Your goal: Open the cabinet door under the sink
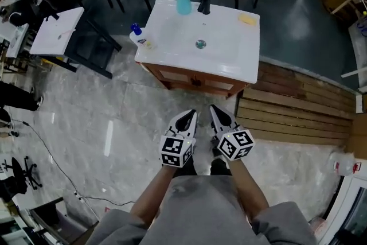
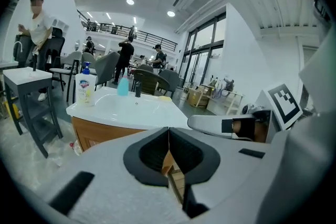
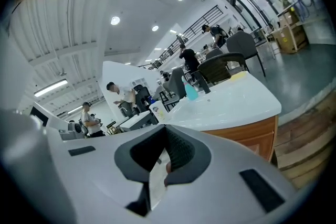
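A white sink top [image 1: 246, 60] sits on a wooden cabinet whose front [image 1: 178, 76] faces me, with a small dark handle [image 1: 196, 82] at its middle. The cabinet door looks closed. Both grippers hang side by side in front of the cabinet, a short way from it and touching nothing. My left gripper [image 1: 190, 118] is shut and empty, its jaws meeting in the left gripper view [image 2: 168, 134]. My right gripper [image 1: 216, 115] is likewise shut on nothing [image 3: 166, 136]. The cabinet front shows in both gripper views [image 2: 105, 134] [image 3: 252, 136].
On the sink stand a teal bottle [image 1: 183, 3], a black faucet [image 1: 204, 4], a yellow sponge [image 1: 247, 19] and a white soap bottle [image 1: 137, 36]. Wooden planks [image 1: 298, 106] lie to the right. A second sink stand [image 1: 57, 31] is at left; chairs and people stand behind.
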`<state>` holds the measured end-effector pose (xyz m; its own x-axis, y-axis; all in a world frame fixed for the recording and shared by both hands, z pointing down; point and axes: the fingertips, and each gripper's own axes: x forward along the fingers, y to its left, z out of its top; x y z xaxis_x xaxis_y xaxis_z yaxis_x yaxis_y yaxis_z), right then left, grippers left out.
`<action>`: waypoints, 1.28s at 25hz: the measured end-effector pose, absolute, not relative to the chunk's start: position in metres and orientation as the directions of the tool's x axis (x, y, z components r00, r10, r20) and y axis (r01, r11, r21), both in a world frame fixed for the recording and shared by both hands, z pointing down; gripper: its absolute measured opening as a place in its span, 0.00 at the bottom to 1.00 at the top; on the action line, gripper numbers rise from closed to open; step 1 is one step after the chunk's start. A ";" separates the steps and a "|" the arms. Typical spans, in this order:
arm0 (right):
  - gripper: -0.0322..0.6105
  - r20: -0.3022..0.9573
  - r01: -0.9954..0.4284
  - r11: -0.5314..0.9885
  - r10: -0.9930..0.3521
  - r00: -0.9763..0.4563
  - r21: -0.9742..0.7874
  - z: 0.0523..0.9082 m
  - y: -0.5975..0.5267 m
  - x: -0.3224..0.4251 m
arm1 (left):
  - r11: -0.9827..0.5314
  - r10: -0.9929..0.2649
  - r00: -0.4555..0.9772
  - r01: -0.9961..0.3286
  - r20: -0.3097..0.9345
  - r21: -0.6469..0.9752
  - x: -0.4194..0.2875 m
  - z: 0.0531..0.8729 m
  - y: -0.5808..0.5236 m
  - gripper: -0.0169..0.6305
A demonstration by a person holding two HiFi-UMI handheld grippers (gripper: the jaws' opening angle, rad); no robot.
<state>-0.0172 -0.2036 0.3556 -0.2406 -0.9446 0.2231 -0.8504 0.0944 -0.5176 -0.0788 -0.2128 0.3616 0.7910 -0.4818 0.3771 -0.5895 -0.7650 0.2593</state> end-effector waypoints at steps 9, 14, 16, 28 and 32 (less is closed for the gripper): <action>0.06 0.275 -0.843 -0.067 -0.956 -0.098 -0.534 0.396 -0.255 -0.034 | -0.814 -0.372 0.833 -0.505 0.410 0.287 -0.099 0.401 -0.274 0.05; 0.06 0.289 -0.817 -0.149 -0.957 -0.022 -0.557 0.427 -0.274 -0.033 | -0.842 -0.309 0.845 -0.457 0.437 0.288 -0.099 0.435 -0.298 0.05; 0.06 0.296 -0.803 -0.173 -0.955 -0.004 -0.570 0.440 -0.279 -0.031 | -0.848 -0.292 0.846 -0.445 0.446 0.288 -0.096 0.447 -0.304 0.05; 0.06 0.321 -0.751 -0.221 -0.947 0.014 -0.622 0.514 -0.304 -0.015 | -0.850 -0.286 0.833 -0.449 0.474 0.276 -0.072 0.513 -0.328 0.04; 0.06 0.316 -0.741 -0.222 -0.949 0.014 -0.634 0.537 -0.308 -0.012 | -0.849 -0.299 0.829 -0.458 0.473 0.264 -0.069 0.528 -0.334 0.04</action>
